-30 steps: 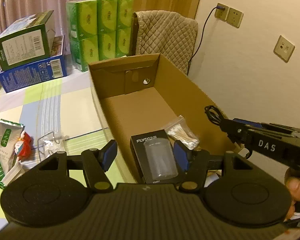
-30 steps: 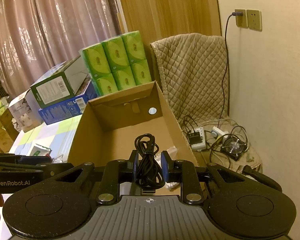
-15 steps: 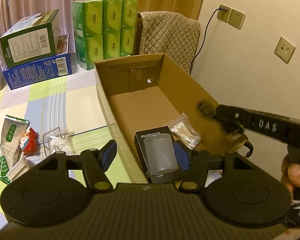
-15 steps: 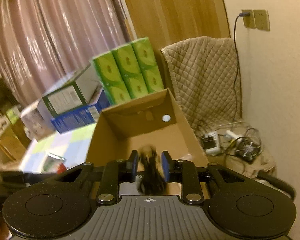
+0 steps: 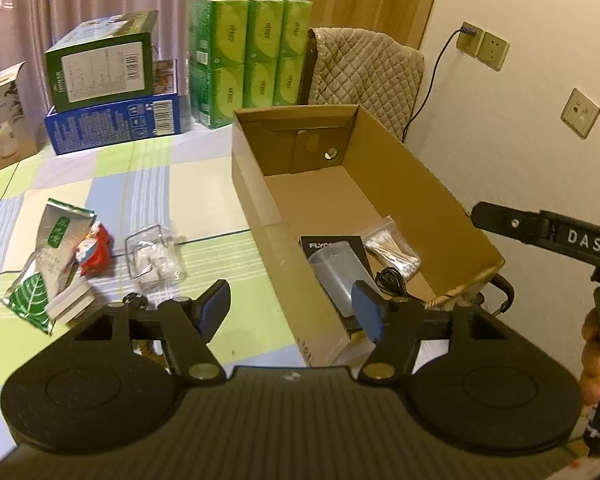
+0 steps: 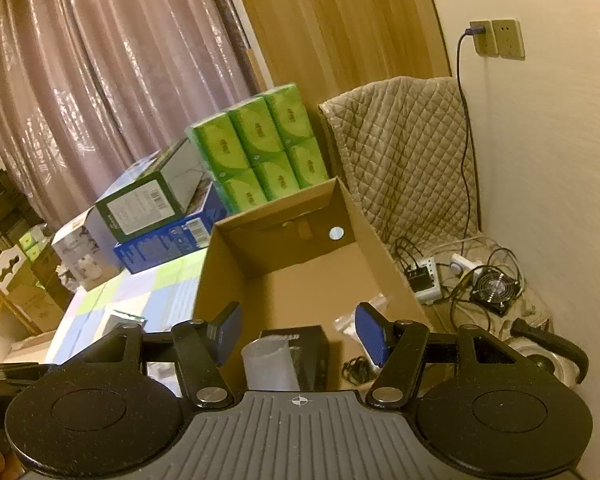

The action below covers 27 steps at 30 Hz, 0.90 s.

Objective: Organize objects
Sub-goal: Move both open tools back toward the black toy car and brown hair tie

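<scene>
- Left wrist view: left gripper is hanging with jaws spread wide, grasping nothing, straddling the near left wall of the cardboard box.
- Cardboard box is sitting open-topped on the checked tablecloth; plain brown corrugated walls, round hole in the far end flap.
- Black cable is lying coiled on the box floor at the near end, thin and glossy, touching nothing of either gripper.
- Just beside it: black shaver box with a clear plastic cover, and a clear bag of cotton swabs.
- Right gripper is hovering above the near end of the box, blue pads apart, released and empty.
- Green tissue packs are standing stacked behind the box.
</scene>
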Each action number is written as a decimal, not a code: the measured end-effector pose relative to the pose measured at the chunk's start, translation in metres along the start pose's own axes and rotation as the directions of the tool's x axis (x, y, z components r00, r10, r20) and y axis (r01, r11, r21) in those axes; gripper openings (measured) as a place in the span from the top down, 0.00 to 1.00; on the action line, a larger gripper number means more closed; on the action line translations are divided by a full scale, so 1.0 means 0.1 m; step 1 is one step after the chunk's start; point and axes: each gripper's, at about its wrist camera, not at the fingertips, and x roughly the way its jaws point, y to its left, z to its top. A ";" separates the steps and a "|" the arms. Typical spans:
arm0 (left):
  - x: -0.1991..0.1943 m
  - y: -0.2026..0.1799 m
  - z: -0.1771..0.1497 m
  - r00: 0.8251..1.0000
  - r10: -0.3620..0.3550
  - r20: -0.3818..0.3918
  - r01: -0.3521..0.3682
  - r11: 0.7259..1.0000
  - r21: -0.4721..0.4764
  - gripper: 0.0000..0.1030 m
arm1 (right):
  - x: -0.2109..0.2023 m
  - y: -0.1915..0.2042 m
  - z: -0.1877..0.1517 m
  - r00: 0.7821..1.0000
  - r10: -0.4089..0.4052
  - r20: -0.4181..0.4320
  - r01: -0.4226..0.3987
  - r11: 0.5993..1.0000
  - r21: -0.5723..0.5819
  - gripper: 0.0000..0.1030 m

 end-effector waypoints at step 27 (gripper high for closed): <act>-1.18 1.04 -0.82 0.972 0.226 0.056 -0.216 0.965 -0.151 0.02 | -0.37 1.05 -0.61 0.994 0.081 -0.068 -0.090 0.986 -0.140 0.27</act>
